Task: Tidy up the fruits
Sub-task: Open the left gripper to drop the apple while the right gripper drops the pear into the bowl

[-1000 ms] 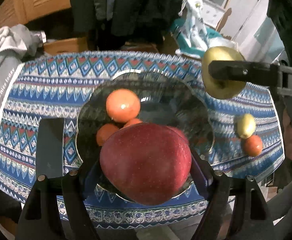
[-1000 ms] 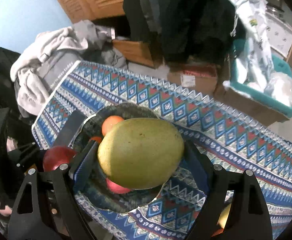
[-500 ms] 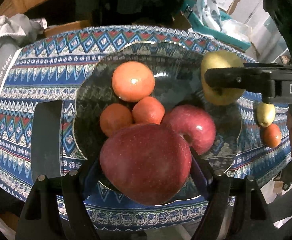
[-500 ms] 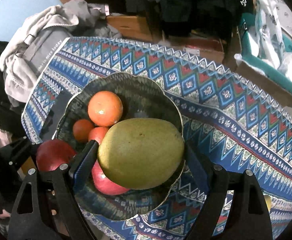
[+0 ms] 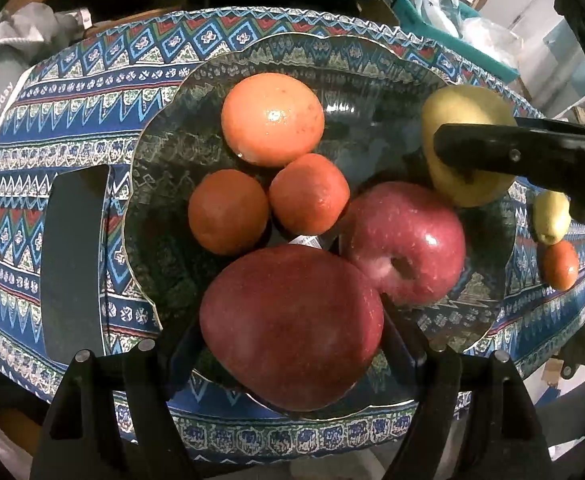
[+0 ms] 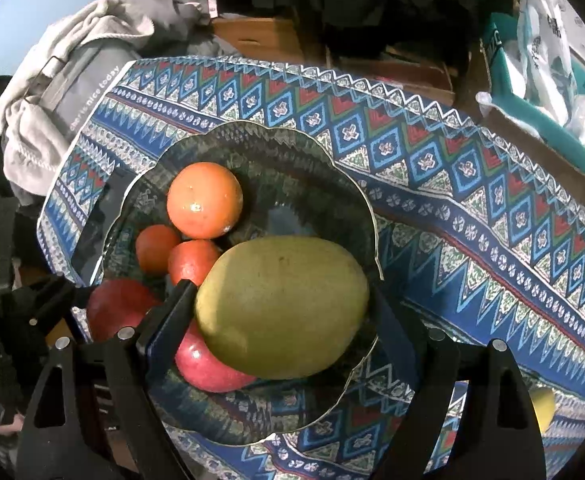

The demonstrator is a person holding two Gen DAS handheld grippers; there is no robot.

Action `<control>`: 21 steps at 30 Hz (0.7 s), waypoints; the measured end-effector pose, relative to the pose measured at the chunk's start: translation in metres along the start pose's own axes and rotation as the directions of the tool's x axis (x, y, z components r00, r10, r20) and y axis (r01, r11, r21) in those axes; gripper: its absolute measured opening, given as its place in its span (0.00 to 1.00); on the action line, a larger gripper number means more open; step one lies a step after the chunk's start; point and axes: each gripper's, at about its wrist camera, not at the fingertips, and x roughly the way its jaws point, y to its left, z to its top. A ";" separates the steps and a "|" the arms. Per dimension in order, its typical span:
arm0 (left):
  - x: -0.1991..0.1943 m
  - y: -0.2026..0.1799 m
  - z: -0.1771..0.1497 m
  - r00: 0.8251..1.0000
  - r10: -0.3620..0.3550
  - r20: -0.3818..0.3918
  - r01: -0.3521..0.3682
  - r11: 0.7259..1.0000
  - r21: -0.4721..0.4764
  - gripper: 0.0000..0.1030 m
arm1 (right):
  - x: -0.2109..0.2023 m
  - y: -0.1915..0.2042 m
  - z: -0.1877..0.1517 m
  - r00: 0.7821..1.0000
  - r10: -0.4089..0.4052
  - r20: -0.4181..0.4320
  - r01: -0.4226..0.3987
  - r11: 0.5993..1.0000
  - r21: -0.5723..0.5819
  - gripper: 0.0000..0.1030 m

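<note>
Left wrist view: the left tool (image 5: 292, 332) is clamped on a large dark red apple (image 5: 292, 320), dull-skinned and finely speckled, which fills the gap between its pads; beyond the tool's tips lies the glass bowl (image 5: 164, 184) with a scalloped rim, on the patterned cloth (image 5: 72, 92) of the table; just ahead of the held apple sit two small oranges (image 5: 228, 212), touching, and a larger orange (image 5: 272, 118) past them; ahead and to the right rests a glossy red apple (image 5: 404, 240), stem hollow up; further right, the right tool's black finger (image 5: 512, 160) crosses a yellow-green mango (image 5: 464, 120); beyond the bowl's right edge lie a small yellow fruit (image 5: 550, 216) and a small orange fruit (image 5: 560, 264); a dark flat slab (image 5: 72, 260) lies left of the bowl.

Right wrist view: the right tool (image 6: 282, 312) is clamped on the mango, smooth, matte, olive-yellow; the bowl sits beneath and ahead of it; the oranges lie ahead to the left; the glossy apple shows under the mango's left side; the left tool holds its dark apple at the far left.
</note>
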 end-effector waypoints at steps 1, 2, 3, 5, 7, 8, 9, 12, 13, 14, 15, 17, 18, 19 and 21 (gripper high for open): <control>0.000 0.000 0.000 1.000 0.001 -0.001 -0.001 1.000 -0.003 0.78 | 0.000 0.000 0.000 1.000 0.003 0.002 -0.003 1.000 0.000 0.83; -0.001 0.000 -0.001 1.000 0.001 -0.002 -0.001 1.000 -0.008 0.78 | 0.000 0.000 0.000 1.000 0.003 0.001 -0.003 1.000 0.002 0.83; -0.002 -0.001 -0.001 1.000 -0.002 -0.003 0.002 1.000 -0.012 0.78 | 0.001 0.000 0.000 1.000 0.003 0.000 -0.003 1.000 0.004 0.83; -0.007 -0.002 -0.001 1.000 -0.018 0.004 0.018 1.000 -0.020 0.78 | 0.002 -0.001 0.000 1.000 0.010 -0.002 -0.010 1.000 0.009 0.82; -0.019 0.002 0.000 1.000 -0.014 0.026 0.014 1.000 -0.025 0.79 | 0.002 -0.001 0.000 1.000 0.013 -0.003 -0.013 1.000 0.015 0.82; -0.024 0.002 0.001 0.999 -0.017 0.040 0.018 0.999 -0.026 0.79 | 0.003 -0.001 0.000 1.000 0.012 -0.004 -0.012 1.000 0.009 0.82; -0.030 0.002 0.001 0.998 -0.029 0.054 0.031 0.999 -0.027 0.79 | 0.002 0.000 0.000 1.000 0.013 0.000 -0.013 1.000 0.005 0.82; -0.044 0.002 0.003 0.995 -0.033 0.093 0.036 0.999 -0.025 0.80 | -0.003 -0.001 0.000 1.000 0.016 0.015 -0.016 1.000 0.013 0.82; -0.047 0.002 0.003 0.994 -0.032 0.101 0.034 0.999 -0.022 0.80 | -0.005 -0.001 0.000 1.000 0.017 0.020 -0.018 1.000 0.014 0.82; -0.050 0.001 0.003 0.994 -0.030 0.109 0.032 0.999 -0.018 0.80 | -0.008 -0.001 0.000 1.000 0.014 0.027 -0.014 1.000 0.015 0.82; -0.053 0.000 0.004 0.992 -0.027 0.121 0.029 0.999 -0.013 0.80 | -0.010 -0.001 0.000 0.999 0.008 0.031 -0.008 1.000 0.013 0.82; -0.058 -0.004 0.005 0.990 -0.024 0.138 0.025 1.000 -0.004 0.80 | -0.015 -0.002 -0.001 0.999 0.002 0.039 -0.003 1.000 0.015 0.82; -0.060 -0.003 0.006 0.989 -0.023 0.143 0.023 1.000 0.000 0.80 | -0.019 -0.002 -0.001 0.999 0.000 0.044 -0.001 1.000 0.017 0.82; -0.063 -0.005 0.003 0.989 -0.022 0.149 0.021 1.000 0.005 0.80 | -0.023 -0.002 -0.002 0.999 0.000 0.050 -0.001 1.000 0.018 0.82; -0.067 -0.009 0.003 0.987 -0.021 0.161 0.019 1.000 0.015 0.80 | -0.031 -0.002 -0.003 0.998 0.001 0.064 -0.003 1.000 0.024 0.82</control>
